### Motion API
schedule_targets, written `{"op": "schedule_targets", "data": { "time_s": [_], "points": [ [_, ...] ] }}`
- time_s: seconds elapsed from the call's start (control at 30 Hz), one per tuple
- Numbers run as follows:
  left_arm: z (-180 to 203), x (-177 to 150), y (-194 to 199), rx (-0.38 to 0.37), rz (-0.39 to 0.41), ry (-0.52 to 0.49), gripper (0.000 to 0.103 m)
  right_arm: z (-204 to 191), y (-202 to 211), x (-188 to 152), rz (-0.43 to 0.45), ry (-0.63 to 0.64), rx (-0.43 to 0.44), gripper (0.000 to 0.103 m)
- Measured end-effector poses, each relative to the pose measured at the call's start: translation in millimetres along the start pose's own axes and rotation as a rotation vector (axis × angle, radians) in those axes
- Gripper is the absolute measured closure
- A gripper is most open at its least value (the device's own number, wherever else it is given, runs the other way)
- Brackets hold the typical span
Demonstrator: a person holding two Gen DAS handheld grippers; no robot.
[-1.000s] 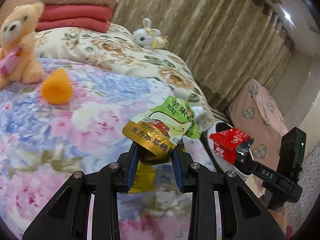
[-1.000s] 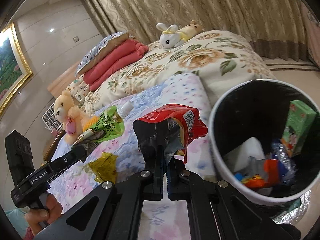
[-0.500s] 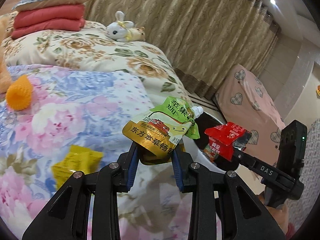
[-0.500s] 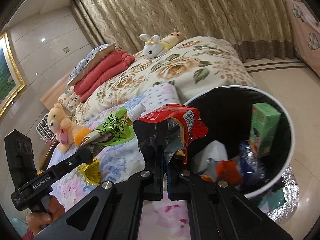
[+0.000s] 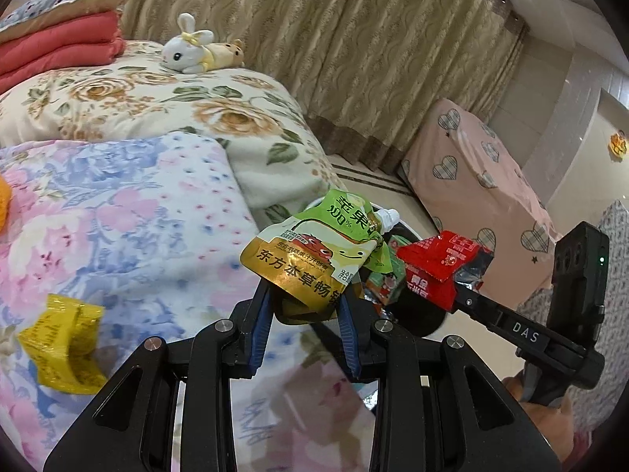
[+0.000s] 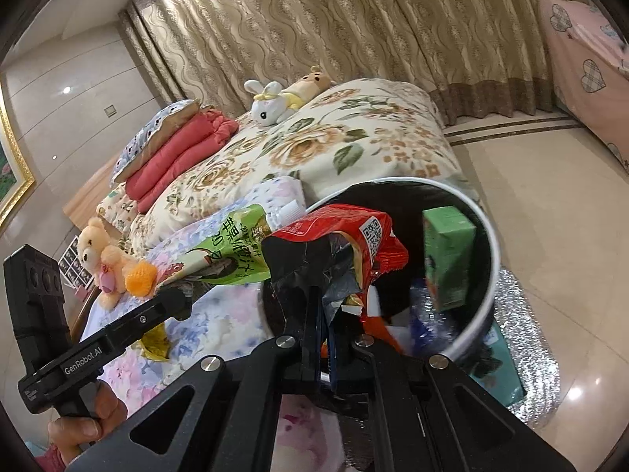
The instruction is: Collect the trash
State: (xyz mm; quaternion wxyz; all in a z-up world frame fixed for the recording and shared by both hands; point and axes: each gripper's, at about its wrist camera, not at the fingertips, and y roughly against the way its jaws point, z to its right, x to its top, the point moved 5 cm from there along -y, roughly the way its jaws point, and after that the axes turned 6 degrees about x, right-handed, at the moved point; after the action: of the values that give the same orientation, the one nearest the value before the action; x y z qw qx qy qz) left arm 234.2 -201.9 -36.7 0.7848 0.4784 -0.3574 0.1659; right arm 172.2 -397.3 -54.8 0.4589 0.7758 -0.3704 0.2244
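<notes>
The left gripper (image 5: 304, 306) is clamped on a green and gold juice pouch (image 5: 314, 255), its blue pads pressing the pouch's gold lower edge from both sides; the pouch stands up from the jaws with its white spout at about 1 o'clock. The right gripper (image 6: 322, 314) has its jaws squeezed tight on a torn red snack wrapper (image 6: 346, 244), whose silver lining shows at the ripped mouth. Seen from the left wrist, the same red wrapper sits at 3 o'clock of the pouch, just beside it.

Both pieces of trash hang at the edge of a flowered bed (image 5: 118, 216), beside a round white-rimmed bin (image 6: 493, 251). From the right wrist, the wrapper sits in front of the bin's dark opening, at its 9 o'clock side. Inside the bin a green carton (image 6: 446, 259) leans upright against the wall at 3 o'clock, with other scraps below it, too jumbled to tell apart.

A crumpled yellow wrapper (image 5: 63, 342) lies on the bedspread at 8 o'clock of the left gripper, well apart from it. Farther up the bed sit a white toy rabbit (image 5: 188, 51), folded red blankets (image 5: 59, 47) and a teddy bear (image 6: 98, 255).
</notes>
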Motion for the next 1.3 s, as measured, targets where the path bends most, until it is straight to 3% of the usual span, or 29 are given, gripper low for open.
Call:
{"op": "schedule_targets", "data": {
  "time_s": [0.43, 1.3],
  "points": [
    [31.9, 0.3, -17.2, -0.016, -0.022, -0.045, 0.074, 22.4, 9.5, 4.3, 0.006, -0.016, -0.020, 0.101],
    [41.8, 4.8, -32.8, 0.013, -0.052, -0.083, 0.074, 30.1, -7.2, 9.6, -0.040, 0.004, -0.032, 0.100]
  ]
}}
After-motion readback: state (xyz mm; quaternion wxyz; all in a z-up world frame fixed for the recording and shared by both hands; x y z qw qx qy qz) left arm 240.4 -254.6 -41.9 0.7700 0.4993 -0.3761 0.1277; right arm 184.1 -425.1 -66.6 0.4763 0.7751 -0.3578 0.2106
